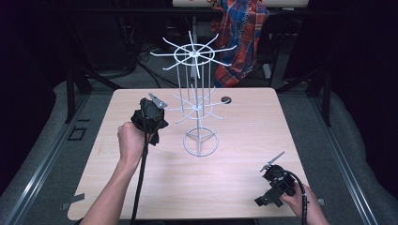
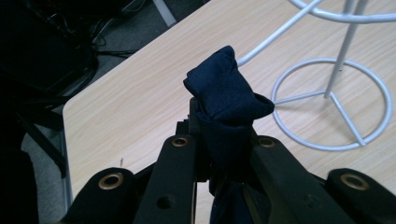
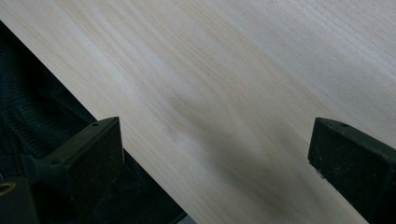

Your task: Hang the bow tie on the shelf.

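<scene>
Left gripper (image 2: 224,140) clamps dark cloth (image 2: 226,95); right gripper (image 3: 215,144) wide apart.

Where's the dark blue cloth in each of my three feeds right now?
High view: dark blue cloth left of centre, clamped in the left gripper, beside the white wire rack.
Left gripper view: cloth at centre, bunched between the jaws.
Right gripper view: not in it.
Shared landmark: the rack's ring base.

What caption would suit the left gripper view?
Left gripper clamps a folded dark blue cloth above a wooden table, beside a white wire rack.
</scene>
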Action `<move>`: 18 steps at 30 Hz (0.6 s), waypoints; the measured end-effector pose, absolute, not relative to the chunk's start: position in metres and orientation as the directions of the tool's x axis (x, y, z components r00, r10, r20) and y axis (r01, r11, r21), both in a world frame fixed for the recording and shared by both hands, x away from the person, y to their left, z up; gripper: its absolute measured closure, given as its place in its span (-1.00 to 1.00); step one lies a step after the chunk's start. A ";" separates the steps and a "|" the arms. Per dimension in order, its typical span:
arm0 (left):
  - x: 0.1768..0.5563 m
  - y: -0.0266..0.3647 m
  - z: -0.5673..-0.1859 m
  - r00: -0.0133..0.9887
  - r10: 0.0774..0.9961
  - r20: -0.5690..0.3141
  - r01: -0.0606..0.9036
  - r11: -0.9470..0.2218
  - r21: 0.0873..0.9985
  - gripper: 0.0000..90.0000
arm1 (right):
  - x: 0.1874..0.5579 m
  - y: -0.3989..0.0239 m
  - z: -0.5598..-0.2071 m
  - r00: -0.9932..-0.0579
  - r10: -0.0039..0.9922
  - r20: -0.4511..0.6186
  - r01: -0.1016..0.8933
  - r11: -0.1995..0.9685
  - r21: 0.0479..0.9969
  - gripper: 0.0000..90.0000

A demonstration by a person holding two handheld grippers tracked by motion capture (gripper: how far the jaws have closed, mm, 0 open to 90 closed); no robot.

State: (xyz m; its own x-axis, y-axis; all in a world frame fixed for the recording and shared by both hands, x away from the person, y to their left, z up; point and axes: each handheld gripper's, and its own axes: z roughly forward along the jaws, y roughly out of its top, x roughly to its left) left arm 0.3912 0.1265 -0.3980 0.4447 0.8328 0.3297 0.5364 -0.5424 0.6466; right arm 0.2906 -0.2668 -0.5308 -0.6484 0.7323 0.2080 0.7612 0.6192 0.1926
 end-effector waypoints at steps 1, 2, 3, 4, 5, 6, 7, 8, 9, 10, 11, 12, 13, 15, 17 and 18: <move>0.392 0.127 -0.398 0.441 0.836 0.325 0.540 -0.537 0.648 0.89 | 0.291 -0.267 -0.531 -0.648 0.731 0.213 0.761 0.619 0.194 -0.94; 0.393 0.129 -0.398 0.434 0.840 0.327 0.544 -0.533 0.648 0.89 | 0.288 -0.265 -0.534 -0.621 0.751 0.224 0.783 0.580 0.225 -0.94; 0.393 0.131 -0.397 0.429 0.843 0.325 0.547 -0.529 0.649 0.89 | 0.288 -0.265 -0.534 -0.619 0.751 0.231 0.785 0.577 0.227 -0.94; 0.394 0.133 -0.397 0.423 0.847 0.322 0.550 -0.522 0.652 0.89 | 0.289 -0.266 -0.533 -0.629 0.743 0.227 0.777 0.592 0.214 -0.94; 0.395 0.134 -0.397 0.419 0.848 0.325 0.553 -0.523 0.649 0.90 | 0.291 -0.267 -0.531 -0.653 0.727 0.212 0.758 0.624 0.191 -0.94; 0.396 0.134 -0.397 0.417 0.848 0.327 0.554 -0.523 0.648 0.89 | 0.292 -0.267 -0.531 -0.655 0.726 0.213 0.756 0.628 0.185 -0.94; 0.396 0.134 -0.397 0.413 0.849 0.330 0.555 -0.522 0.648 0.89 | 0.290 -0.266 -0.532 -0.638 0.738 0.220 0.770 0.605 0.203 -0.94; 0.396 0.133 -0.397 0.415 0.846 0.335 0.554 -0.527 0.645 0.89 | 0.290 -0.266 -0.532 -0.635 0.740 0.222 0.772 0.602 0.204 -0.94; 0.396 0.131 -0.397 0.415 0.844 0.339 0.555 -0.531 0.641 0.89 | 0.290 -0.265 -0.533 -0.632 0.740 0.229 0.775 0.598 0.206 -0.94; 0.397 0.128 -0.398 0.418 0.840 0.347 0.550 -0.538 0.639 0.89 | 0.290 -0.265 -0.533 -0.629 0.743 0.228 0.777 0.594 0.209 -0.94; 0.397 0.127 -0.398 0.421 0.837 0.349 0.550 -0.542 0.635 0.89 | 0.290 -0.265 -0.533 -0.633 0.741 0.226 0.774 0.599 0.204 -0.94; 0.397 0.124 -0.399 0.427 0.833 0.353 0.546 -0.548 0.634 0.89 | 0.290 -0.265 -0.533 -0.630 0.742 0.228 0.777 0.594 0.211 -0.94; 0.397 0.123 -0.399 0.429 0.831 0.355 0.544 -0.551 0.632 0.89 | 0.290 -0.266 -0.533 -0.635 0.740 0.223 0.772 0.601 0.205 -0.94; 0.397 0.119 -0.400 0.434 0.826 0.360 0.540 -0.559 0.629 0.89 | 0.290 -0.266 -0.532 -0.637 0.739 0.221 0.771 0.604 0.202 -0.94; 0.396 0.116 -0.400 0.438 0.818 0.371 0.537 -0.570 0.622 0.89 | 0.290 -0.266 -0.533 -0.636 0.740 0.217 0.771 0.604 0.202 -0.94; 0.396 0.115 -0.400 0.440 0.815 0.378 0.534 -0.576 0.620 0.89 | 0.290 -0.266 -0.533 -0.637 0.740 0.217 0.771 0.604 0.201 -0.94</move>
State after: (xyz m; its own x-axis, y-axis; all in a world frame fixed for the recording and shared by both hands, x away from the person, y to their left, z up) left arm 0.3963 0.1145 -0.3995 0.4403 0.8146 0.3775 0.5336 -0.5756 0.6197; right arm 0.2904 -0.2663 -0.5326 -0.6368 0.7398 0.2173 0.7709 0.6043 0.2014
